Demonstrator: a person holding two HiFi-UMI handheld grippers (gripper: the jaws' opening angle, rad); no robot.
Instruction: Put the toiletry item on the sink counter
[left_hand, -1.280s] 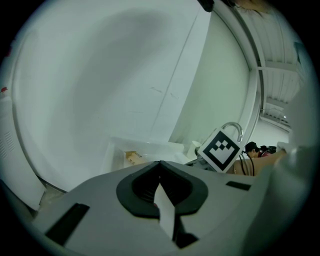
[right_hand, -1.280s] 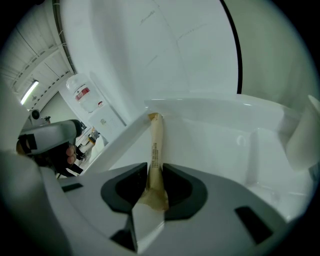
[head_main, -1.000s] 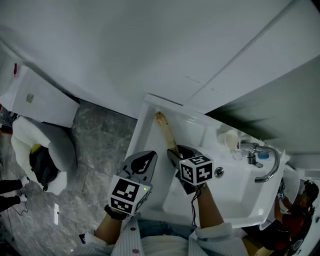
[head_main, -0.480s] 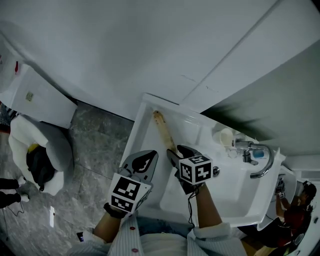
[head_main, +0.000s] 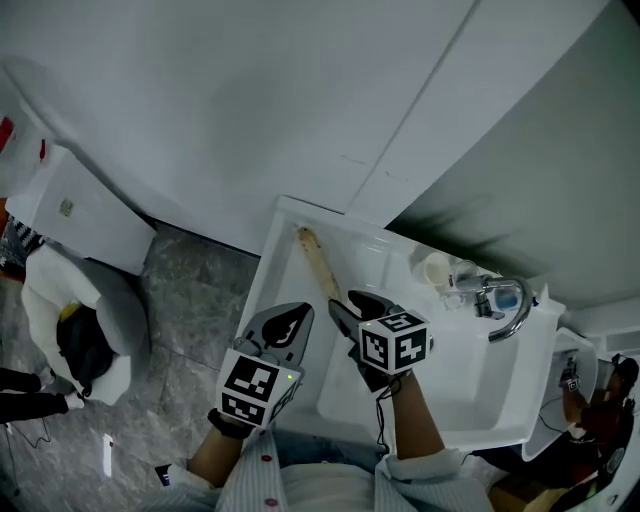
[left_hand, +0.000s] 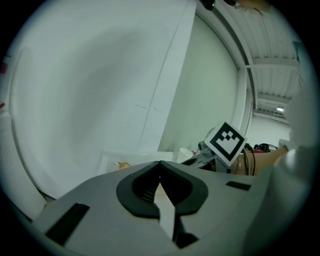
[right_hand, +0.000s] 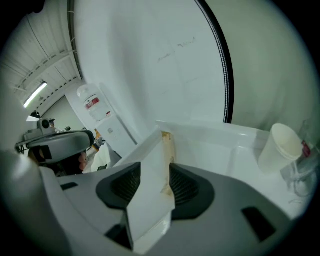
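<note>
Wide apart, just been opening, gripping nothing: fingers of the right gripper. Shut together, empty: those of the left gripper. Just beyond, lying along the white sink table, the toiletry item, near end hidden behind the right gripper. Around: basin, tap, cup, grey stone floor, plain wall.

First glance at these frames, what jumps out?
Two grippers with marker cubes fill the bottom of the head view. The left gripper is shut. The right gripper is open; its jaws have just been opening, with nothing held between them. Just beyond it, a long tan toiletry item lies on the white sink counter's left ledge. A faucet stands at the right.
</note>
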